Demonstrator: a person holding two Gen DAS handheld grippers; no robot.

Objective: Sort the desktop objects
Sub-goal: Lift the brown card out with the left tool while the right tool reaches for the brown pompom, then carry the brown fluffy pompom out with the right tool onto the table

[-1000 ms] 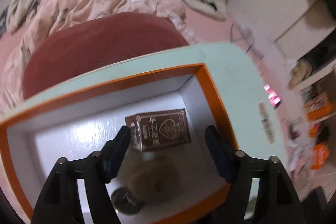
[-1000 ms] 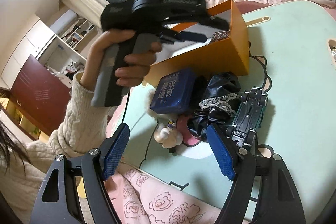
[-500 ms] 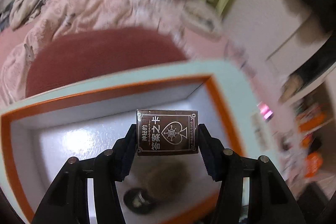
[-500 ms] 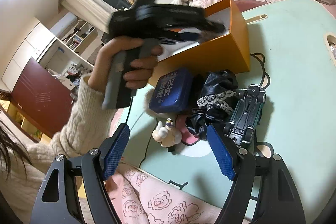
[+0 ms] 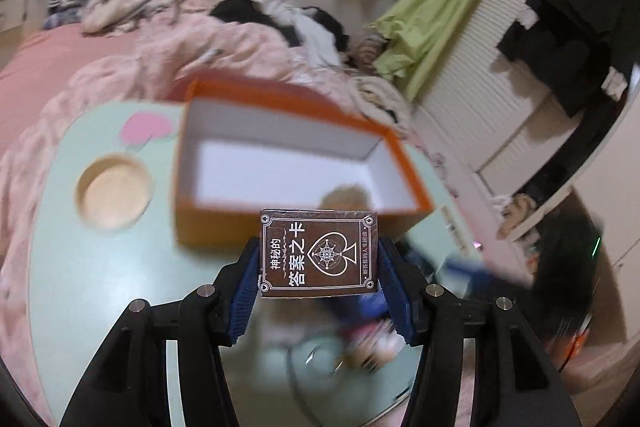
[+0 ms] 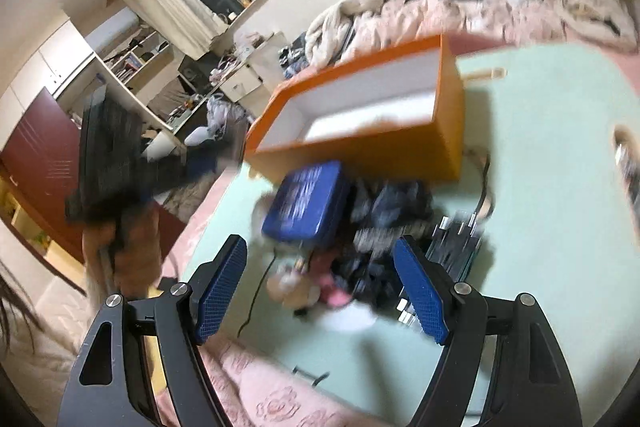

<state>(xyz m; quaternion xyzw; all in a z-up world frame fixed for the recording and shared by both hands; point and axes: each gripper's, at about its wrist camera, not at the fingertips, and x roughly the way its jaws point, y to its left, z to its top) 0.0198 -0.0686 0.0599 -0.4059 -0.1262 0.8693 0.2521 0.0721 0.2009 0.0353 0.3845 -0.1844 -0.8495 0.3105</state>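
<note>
Brown card box [image 5: 319,253] clamped between left gripper [image 5: 319,267] pads, orange box [image 5: 296,163] at 12 o'clock on mint table [image 5: 80,267], pink bedding behind; right wrist view, right gripper [image 6: 320,287] jaws apart above blurred blue tin [image 6: 306,201], shelves at 10 o'clock.

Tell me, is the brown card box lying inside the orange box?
No, the left tongs hold the brown card box outside the orange box.
</note>
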